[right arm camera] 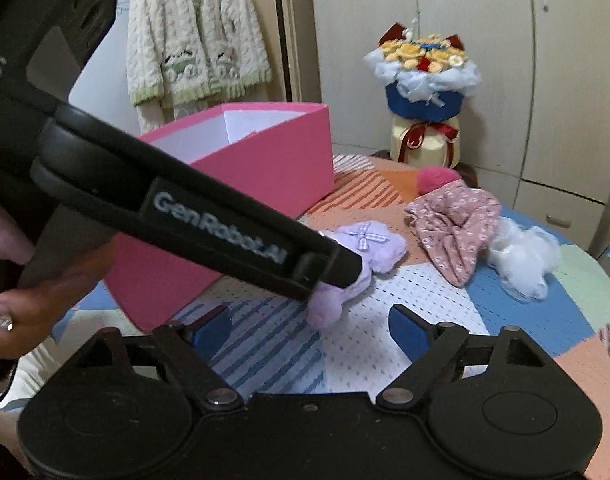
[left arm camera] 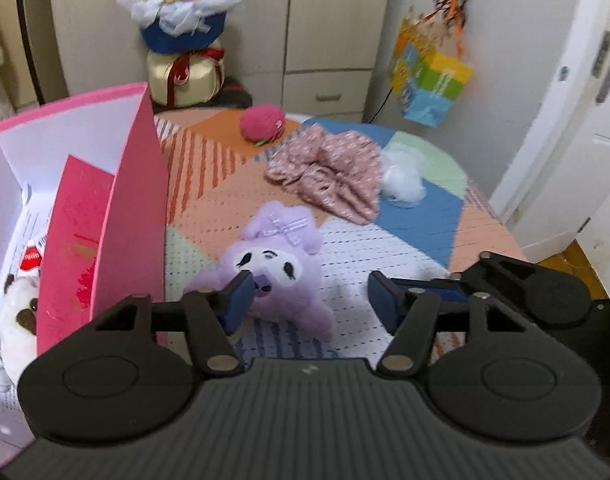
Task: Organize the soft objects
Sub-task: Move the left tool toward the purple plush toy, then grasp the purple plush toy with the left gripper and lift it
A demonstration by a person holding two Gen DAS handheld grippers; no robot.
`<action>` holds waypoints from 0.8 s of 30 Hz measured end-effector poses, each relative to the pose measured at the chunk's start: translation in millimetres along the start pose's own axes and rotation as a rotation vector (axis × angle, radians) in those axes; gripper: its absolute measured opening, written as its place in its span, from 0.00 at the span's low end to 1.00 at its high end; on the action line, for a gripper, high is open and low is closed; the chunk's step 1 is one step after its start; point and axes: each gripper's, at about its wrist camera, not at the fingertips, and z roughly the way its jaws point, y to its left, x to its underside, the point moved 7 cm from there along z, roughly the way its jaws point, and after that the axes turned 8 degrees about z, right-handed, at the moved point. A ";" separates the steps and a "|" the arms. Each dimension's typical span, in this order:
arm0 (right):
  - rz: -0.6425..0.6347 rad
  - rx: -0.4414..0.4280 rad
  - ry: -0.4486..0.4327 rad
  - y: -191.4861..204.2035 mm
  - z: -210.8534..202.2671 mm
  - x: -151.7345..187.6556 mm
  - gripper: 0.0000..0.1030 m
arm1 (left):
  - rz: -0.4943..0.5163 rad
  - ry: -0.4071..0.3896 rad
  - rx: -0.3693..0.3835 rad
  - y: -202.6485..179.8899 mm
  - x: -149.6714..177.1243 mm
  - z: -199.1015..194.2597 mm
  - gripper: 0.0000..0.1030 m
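A purple plush toy (left arm camera: 281, 264) lies face up on the patchwork tablecloth (left arm camera: 417, 216). My left gripper (left arm camera: 311, 300) is open around it: the left pad (left arm camera: 241, 296) touches its face and the right pad stands clear. In the right wrist view the left gripper (right arm camera: 343, 271) reaches down from the upper left onto the plush (right arm camera: 369, 240). My right gripper (right arm camera: 311, 330) hangs open over bare cloth in front of it. An open pink box (left arm camera: 137, 200) (right arm camera: 265, 160) stands at the left. It holds a white plush (left arm camera: 17, 312) and a pink card (left arm camera: 77, 248).
Behind the plush lie a pink floral cloth (left arm camera: 333, 168) (right arm camera: 457, 224), white stuffing (left arm camera: 401, 176) (right arm camera: 521, 256) and a pink ball (left arm camera: 263, 122) (right arm camera: 437, 178). A bouquet (right arm camera: 425, 76) stands at the back edge. A hand (right arm camera: 25, 300) holds the left gripper.
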 end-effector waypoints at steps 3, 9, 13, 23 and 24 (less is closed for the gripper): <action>-0.014 -0.004 0.039 -2.5 17.6 -2.6 0.76 | -0.018 0.015 0.009 3.5 -1.0 5.7 0.52; -0.007 -0.009 0.060 -6.3 41.0 -8.4 0.70 | -0.032 0.027 0.025 5.9 -2.8 10.8 0.52; -0.001 -0.004 0.068 -8.7 48.1 -8.4 0.52 | -0.037 0.030 0.027 7.5 -4.1 13.8 0.52; -0.007 -0.008 0.071 -16.2 27.4 2.2 0.20 | -0.039 0.019 0.017 10.0 -6.7 20.7 0.56; -0.007 -0.004 0.076 -17.6 23.1 4.3 0.20 | -0.043 0.024 0.026 9.8 -5.7 21.4 0.56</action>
